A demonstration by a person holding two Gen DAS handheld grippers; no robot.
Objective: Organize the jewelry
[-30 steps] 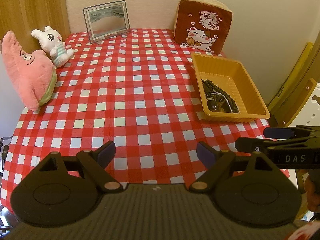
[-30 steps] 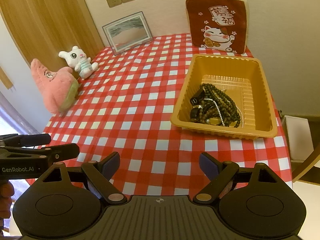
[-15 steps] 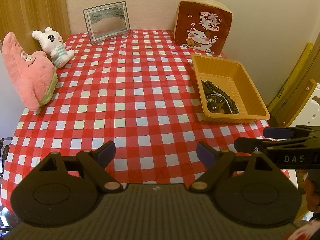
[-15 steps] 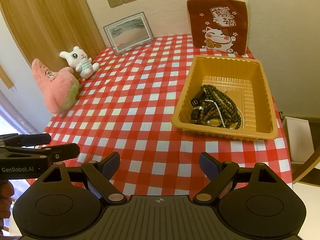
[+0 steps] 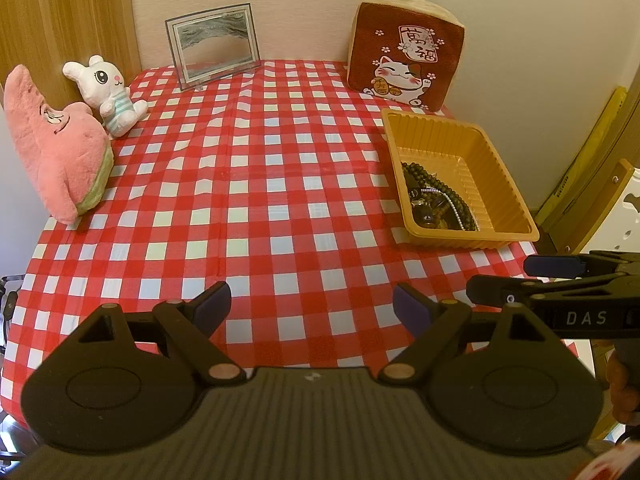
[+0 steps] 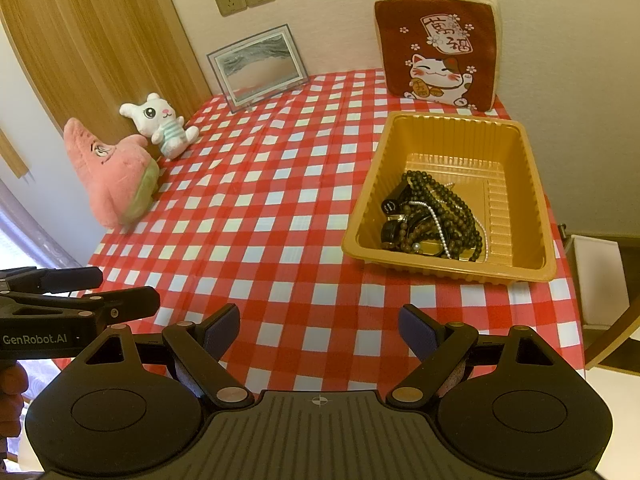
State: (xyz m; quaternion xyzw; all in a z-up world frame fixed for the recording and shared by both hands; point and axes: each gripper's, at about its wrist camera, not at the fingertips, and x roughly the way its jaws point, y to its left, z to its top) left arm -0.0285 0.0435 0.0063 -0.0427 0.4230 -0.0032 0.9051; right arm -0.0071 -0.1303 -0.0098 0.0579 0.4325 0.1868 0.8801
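An orange plastic tray sits at the right side of the red-checked table. Inside it lies a tangle of jewelry: dark bead strings, a thin pearl strand and black pieces. My left gripper hovers over the table's near edge, open, with nothing between its fingers. My right gripper also stands open and empty, short of the tray's near rim. Each gripper shows from the side in the other's view: the right gripper and the left gripper.
A pink plush and a white bunny toy lie at the left edge. A framed picture and a cat-print cushion lean on the back wall. A wooden chair stands right of the table.
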